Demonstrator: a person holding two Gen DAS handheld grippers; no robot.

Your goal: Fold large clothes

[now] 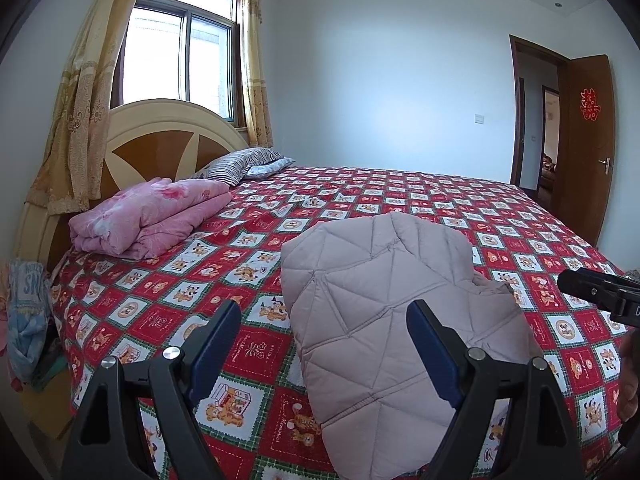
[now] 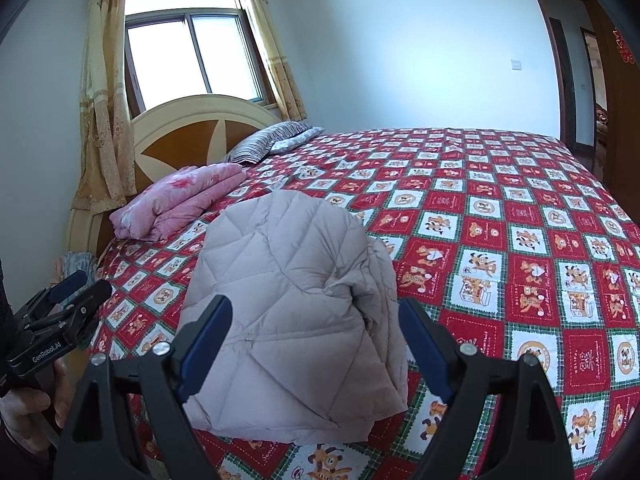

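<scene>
The quilted mauve down jacket (image 2: 292,312) is lying folded into a compact bundle near the front edge of the bed (image 2: 520,216), while the left tongs (image 1: 324,340) and right tongs (image 2: 316,336) are hovering apart and empty, suggesting folding is essentially finished.

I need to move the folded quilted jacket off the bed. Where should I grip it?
Grip the quilted jacket at its near folded edge, coming in low from the bedside. That edge is thick and stacked; the bunched layers on its right would likely unfold if pulled.
</scene>
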